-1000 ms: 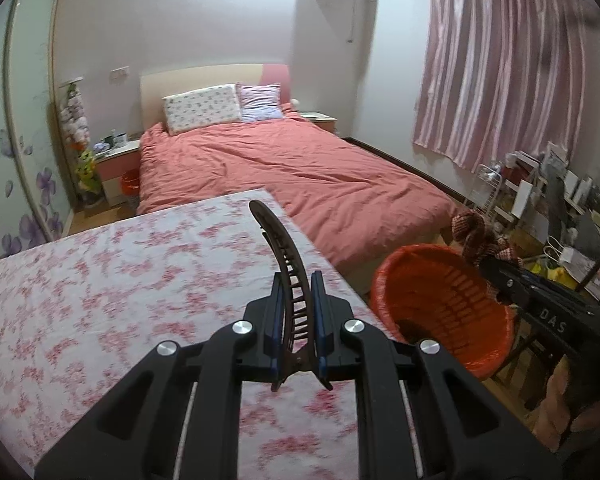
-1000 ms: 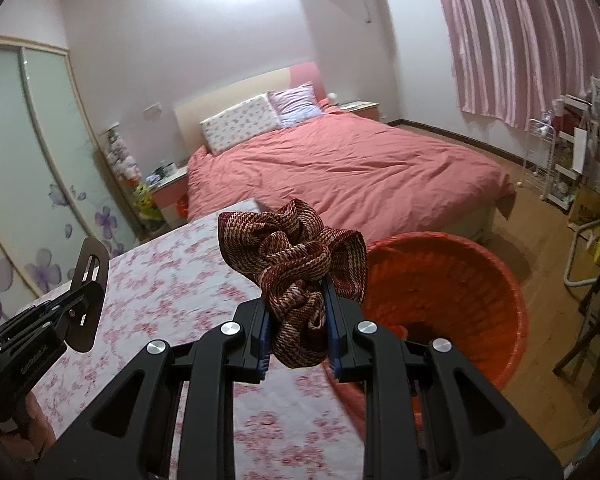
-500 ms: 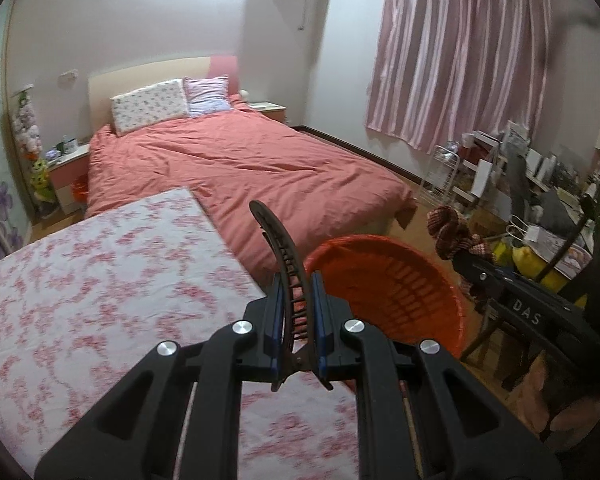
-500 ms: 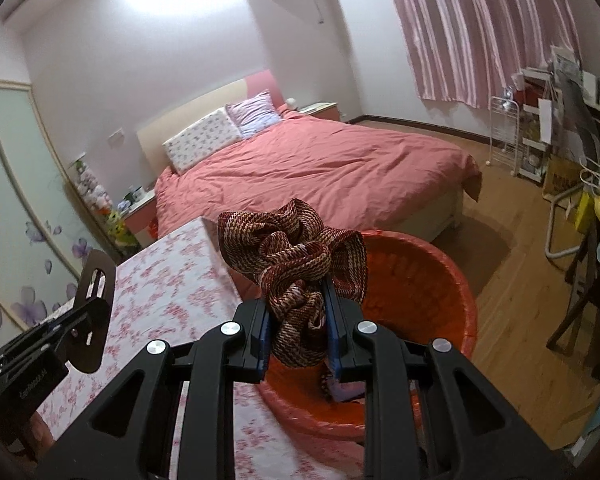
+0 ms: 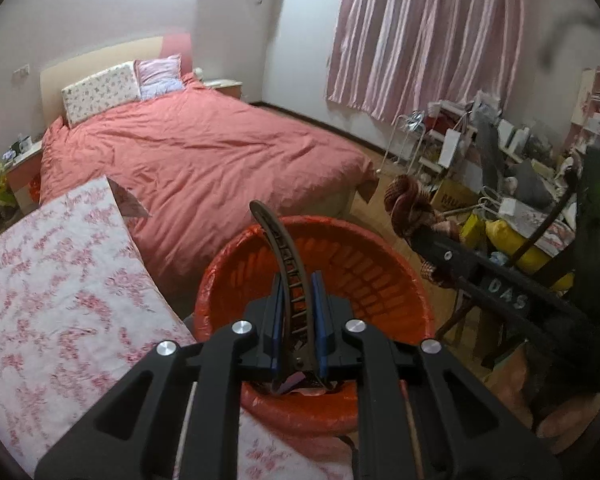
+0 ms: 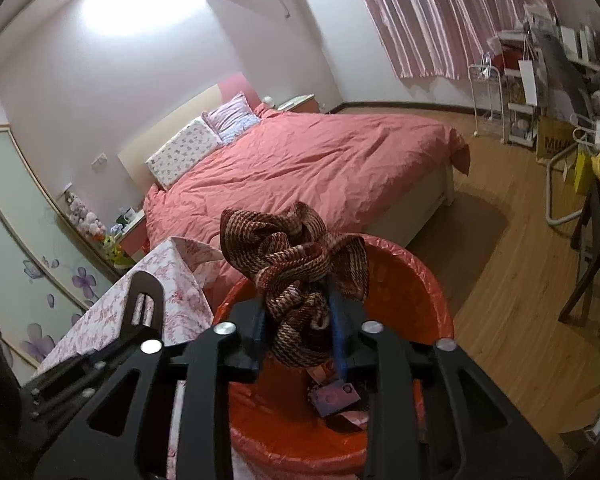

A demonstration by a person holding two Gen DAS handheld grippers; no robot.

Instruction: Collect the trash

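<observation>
both items carried over the orange bin

the left hand-held gripper [image 5: 296, 312] is seen clamped on a dark curved hair clip [image 5: 285, 272], whose upper end arches up and left above the blue pads [image 5: 318, 312]. the right hand-held gripper [image 6: 298, 332] is clamped on a brown striped scrunchie [image 6: 296, 256], which bulges out above its fingers. in the left wrist view the same scrunchie [image 5: 406, 204] is seen at the tip of the other tool, off to the right of the bin.

compared with one second ago, both tools have been swung from above the floral-covered bench [image 5: 60, 300] toward the orange bin [image 5: 380, 276]. the clip, earlier framed against the bench cloth, is now framed against the bin's ribbed inner wall. the scrunchie, earlier held beside the bin, is now held over its opening [image 6: 404, 304], and scraps of pink and purple paper [image 6: 334, 398] at the bottom are looked down on. the grip on each item is unchanged. the bench has slid to the left edge of both views, and the bed [image 5: 204, 160] with its red cover is seen behind the bin.
</observation>
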